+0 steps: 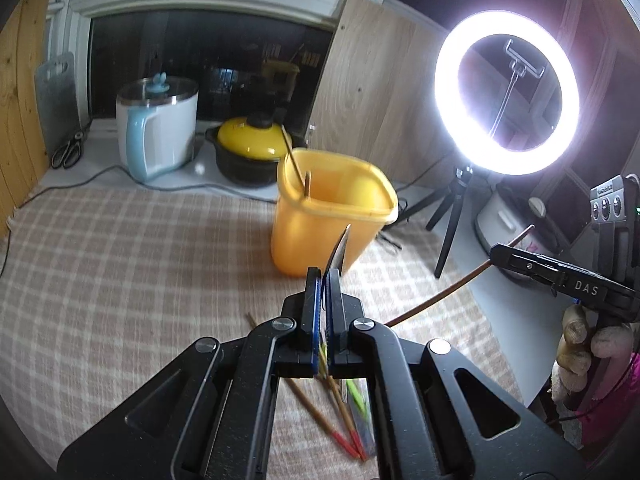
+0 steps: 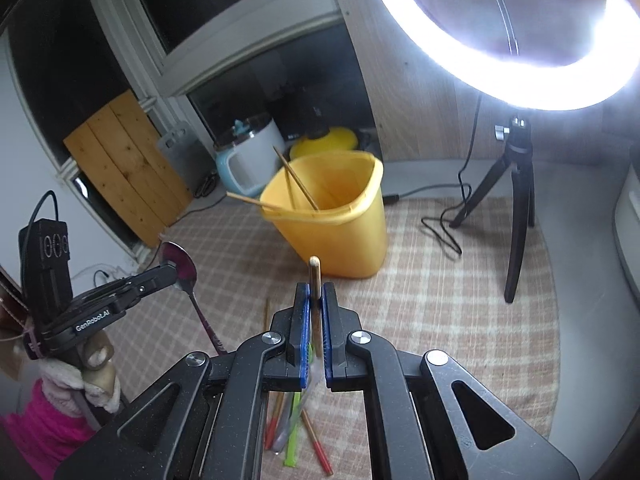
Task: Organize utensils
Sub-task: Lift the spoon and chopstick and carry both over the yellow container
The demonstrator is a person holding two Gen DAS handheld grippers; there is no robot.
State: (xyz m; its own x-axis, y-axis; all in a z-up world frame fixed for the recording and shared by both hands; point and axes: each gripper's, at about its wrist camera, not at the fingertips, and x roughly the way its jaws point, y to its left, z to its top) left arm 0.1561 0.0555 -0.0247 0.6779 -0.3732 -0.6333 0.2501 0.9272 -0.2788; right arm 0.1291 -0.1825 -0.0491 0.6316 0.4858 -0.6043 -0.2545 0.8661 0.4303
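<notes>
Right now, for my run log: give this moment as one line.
left gripper: shut on spoon | right gripper: shut on chopstick | yellow bin: holds chopsticks | tablecloth: more utensils

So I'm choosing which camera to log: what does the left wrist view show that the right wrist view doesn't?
Only the left wrist view: the scissors by the grey board, and the right tool side-on gripping a chopstick. Only the right wrist view: the spoon bowl face-on in the left tool. Both: the yellow tub holding chopsticks, the ring light, the white kettle and the checked cloth.
</notes>
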